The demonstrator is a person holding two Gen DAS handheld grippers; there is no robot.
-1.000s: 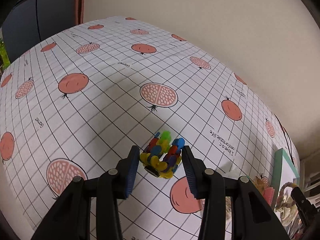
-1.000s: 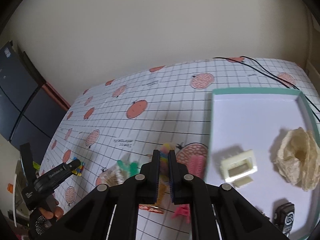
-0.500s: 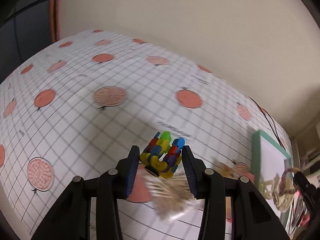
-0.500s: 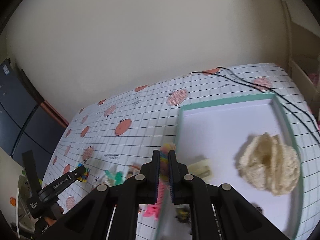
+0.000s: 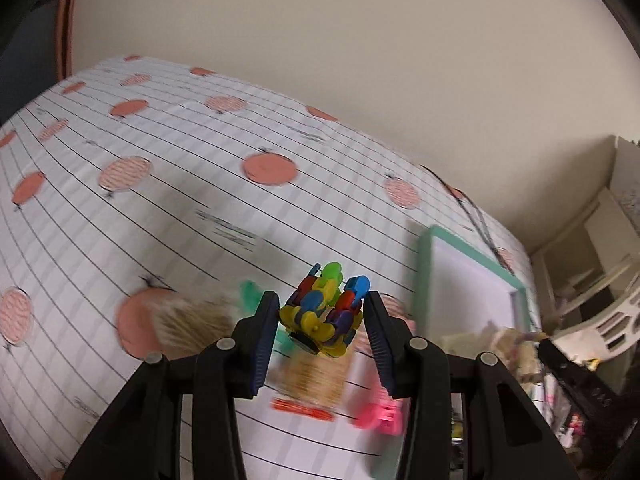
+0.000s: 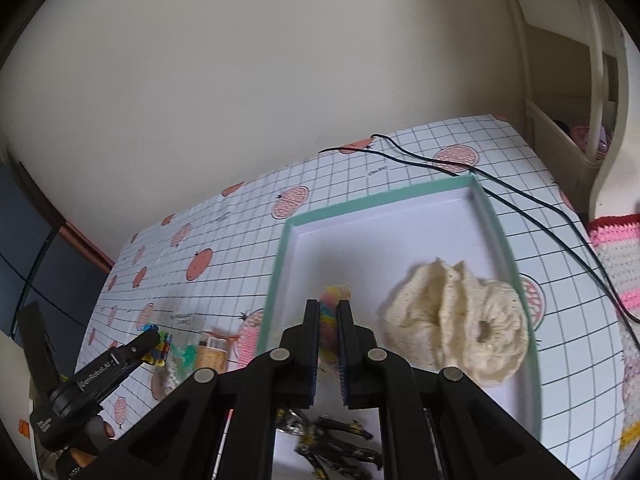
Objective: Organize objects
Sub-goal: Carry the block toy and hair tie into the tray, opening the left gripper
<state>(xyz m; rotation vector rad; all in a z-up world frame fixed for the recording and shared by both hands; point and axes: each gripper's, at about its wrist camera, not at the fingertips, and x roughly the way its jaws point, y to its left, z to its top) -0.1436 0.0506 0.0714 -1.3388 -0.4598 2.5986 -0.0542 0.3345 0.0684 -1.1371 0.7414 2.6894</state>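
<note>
Left gripper (image 5: 322, 320): raised above the tablecloth (image 5: 168, 216), fingers pointing toward the 1 o'clock corner of the frame; jaws pinch a multicoloured block toy (image 5: 324, 312) from both sides.
Right gripper (image 6: 328, 344): held over the near-left part of the tray (image 6: 280, 264), pointing toward 12 o'clock; jaws nearly pressed together on a pastel striped item (image 6: 334, 300), too blurred to identify.
Block toy location: clear of the table, between the left jaws; the tray lies at 3 o'clock from it.
Tray contents: a cream crocheted piece (image 6: 460, 320) at 3 o'clock of the right gripper; a black-and-yellow object (image 6: 340, 448) at 6 o'clock, blurred.
Left wrist view only: a pink clip (image 5: 380, 416) and a tan boxed item (image 5: 316, 376) under the gripper, all motion-smeared.
Right wrist view only: black cables (image 6: 500, 200) crossing the tablecloth past the tray's far corner; the left gripper seen from the side at 8 o'clock, with fingers of a hand on its handle.
</note>
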